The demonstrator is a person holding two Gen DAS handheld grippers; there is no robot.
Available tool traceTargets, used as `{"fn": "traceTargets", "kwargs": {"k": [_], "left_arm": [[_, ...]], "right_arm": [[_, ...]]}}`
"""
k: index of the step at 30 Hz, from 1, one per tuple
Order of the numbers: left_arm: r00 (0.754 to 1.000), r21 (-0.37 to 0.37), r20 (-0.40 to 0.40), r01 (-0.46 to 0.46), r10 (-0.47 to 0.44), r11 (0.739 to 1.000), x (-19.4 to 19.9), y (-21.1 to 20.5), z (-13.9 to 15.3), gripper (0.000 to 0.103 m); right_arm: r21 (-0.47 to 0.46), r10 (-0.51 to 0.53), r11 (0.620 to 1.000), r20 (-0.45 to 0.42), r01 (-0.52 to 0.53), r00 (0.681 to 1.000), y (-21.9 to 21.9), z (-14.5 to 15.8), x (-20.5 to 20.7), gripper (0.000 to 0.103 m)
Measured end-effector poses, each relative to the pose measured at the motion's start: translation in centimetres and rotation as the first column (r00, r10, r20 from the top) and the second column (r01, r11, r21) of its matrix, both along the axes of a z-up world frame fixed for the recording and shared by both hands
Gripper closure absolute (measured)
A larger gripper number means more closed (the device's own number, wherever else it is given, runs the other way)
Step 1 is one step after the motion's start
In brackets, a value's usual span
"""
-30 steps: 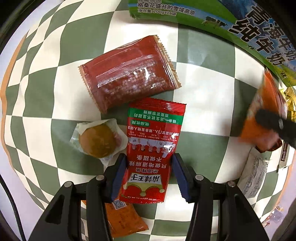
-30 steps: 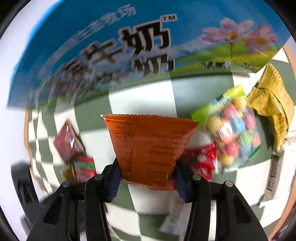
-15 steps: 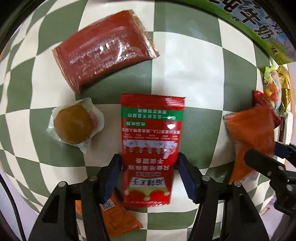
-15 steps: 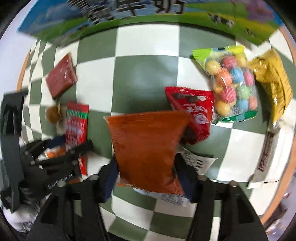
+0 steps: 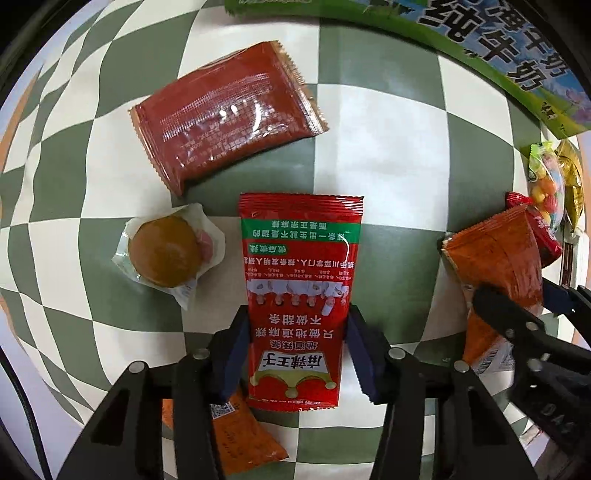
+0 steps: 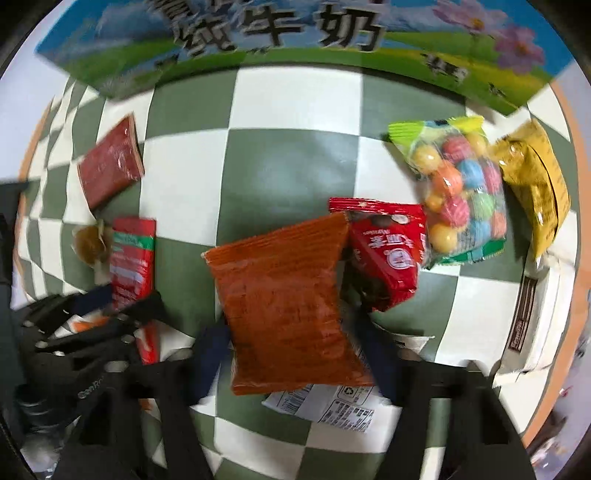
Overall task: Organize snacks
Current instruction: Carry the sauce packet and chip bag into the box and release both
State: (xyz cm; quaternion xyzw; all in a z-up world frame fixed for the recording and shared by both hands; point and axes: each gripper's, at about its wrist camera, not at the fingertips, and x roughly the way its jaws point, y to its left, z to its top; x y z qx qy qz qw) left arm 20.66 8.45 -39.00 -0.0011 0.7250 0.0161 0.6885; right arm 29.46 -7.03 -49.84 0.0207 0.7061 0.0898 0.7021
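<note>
My left gripper (image 5: 295,343) is shut on a red spicy-strip packet (image 5: 299,291), also seen in the right wrist view (image 6: 133,258), held over the checkered cloth (image 5: 380,166). My right gripper (image 6: 295,354) is shut on an orange snack packet (image 6: 284,306), low over the cloth; it shows at the right of the left wrist view (image 5: 495,266). A dark red packet (image 5: 225,114) and a wrapped round cake (image 5: 166,251) lie ahead of the left gripper.
A milk carton box (image 6: 295,33) stands at the back. A small red packet (image 6: 388,258), a bag of coloured candy balls (image 6: 461,192), a yellow packet (image 6: 532,184) and white packets (image 6: 332,406) lie on the right. An orange packet (image 5: 243,435) lies under the left gripper.
My right gripper has come down from the milk box toward the cloth with the orange packet, ending close to the right of the left gripper. The left gripper shifted slightly, still holding the red packet.
</note>
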Motion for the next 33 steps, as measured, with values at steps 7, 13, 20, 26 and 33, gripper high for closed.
{"fn": "traceTargets", "kwargs": {"k": [7,13,20,26,33], "left_arm": [[1.0,-0.031,0.019,-0.002,0.002,1.0,0.6,-0.3,2.8,0.058],[0.997,-0.13,0.07,-0.023,0.032,0.991,0.8,0.6,8.5,0.058],[0.974,-0.248,0.224,0.014,0.043,0.969,4.2,0.7,18.6,0.058],[0.953,-0.204,0.302,0.064,0.0,0.977,12.4,-1.1,22.3,0.057],[0.966,-0.062,0.253,0.065,-0.047,0.996,23.9,-2.3,19.4,0.057]], "right_arm": [[0.063,-0.06,0.996,0.034,0.058,0.998,-0.6,1.3,-0.6,0.05],[0.216,-0.16,0.966,0.057,0.144,0.985,-3.3,5.6,-1.2,0.05],[0.368,-0.263,0.91,0.157,0.191,0.952,-7.2,14.5,-0.4,0.05],[0.401,-0.327,0.892,0.254,0.208,0.91,-9.1,19.5,5.2,0.05],[0.258,-0.316,0.936,0.324,0.238,0.892,-11.4,19.3,16.2,0.05]]}}
